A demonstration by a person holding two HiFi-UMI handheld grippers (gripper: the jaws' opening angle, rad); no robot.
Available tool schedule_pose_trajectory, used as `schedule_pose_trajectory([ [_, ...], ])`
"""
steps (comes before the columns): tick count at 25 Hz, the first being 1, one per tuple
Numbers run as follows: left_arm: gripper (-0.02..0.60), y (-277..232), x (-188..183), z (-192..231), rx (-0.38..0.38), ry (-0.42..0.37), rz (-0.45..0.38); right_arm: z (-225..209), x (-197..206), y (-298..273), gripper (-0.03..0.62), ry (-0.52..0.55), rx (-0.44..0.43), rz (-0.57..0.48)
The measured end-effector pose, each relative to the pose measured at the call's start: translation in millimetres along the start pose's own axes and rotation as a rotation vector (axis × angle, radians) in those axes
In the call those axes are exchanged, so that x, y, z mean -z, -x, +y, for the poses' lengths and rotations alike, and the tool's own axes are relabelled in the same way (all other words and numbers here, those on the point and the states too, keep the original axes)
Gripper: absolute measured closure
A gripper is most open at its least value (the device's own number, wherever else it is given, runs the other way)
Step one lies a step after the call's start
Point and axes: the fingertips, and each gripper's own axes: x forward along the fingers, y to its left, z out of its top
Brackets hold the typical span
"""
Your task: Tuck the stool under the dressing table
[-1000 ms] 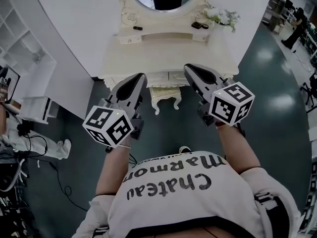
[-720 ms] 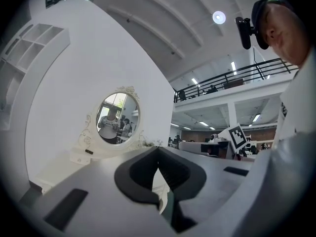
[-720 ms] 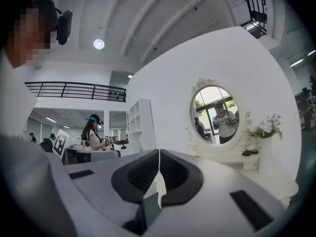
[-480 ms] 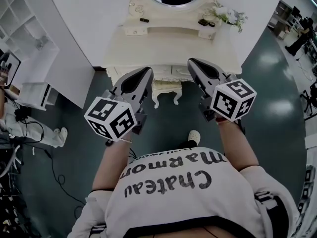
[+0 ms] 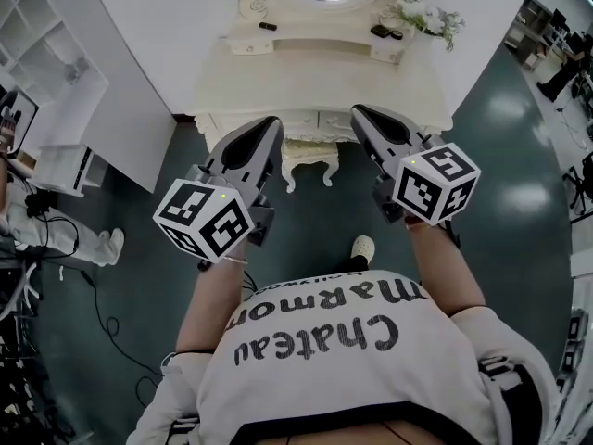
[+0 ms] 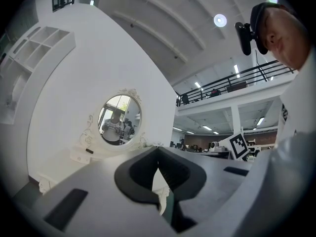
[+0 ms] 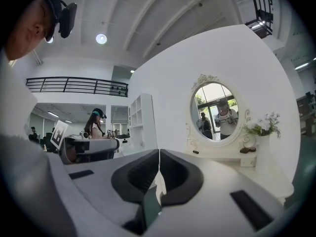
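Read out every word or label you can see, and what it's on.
"Chateau Marmo...": upside down on the person's white shirt, the end lost in a fold.
Small print line beside it: too small to read.
Left marker cube and right marker cube: square patterns only, no words.

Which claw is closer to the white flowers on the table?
Right. The right claw hangs in front of the flowers, slightly left; the left claw is farther left, past the stool.

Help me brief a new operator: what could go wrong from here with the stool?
The stool pokes out from under the dressing table; the left gripper and right gripper are shut, empty: closed tips might slip off its carved edge. A hard shove could tip the flowers.
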Motion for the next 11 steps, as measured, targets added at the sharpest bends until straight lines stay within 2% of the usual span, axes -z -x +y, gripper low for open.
schedule_pose_trajectory([
  [11, 0.558, -5, 4, -14, 0.014, 0.001, 0.014, -1, 2, 12, 0.565, -0.011, 0.008, 0.007],
])
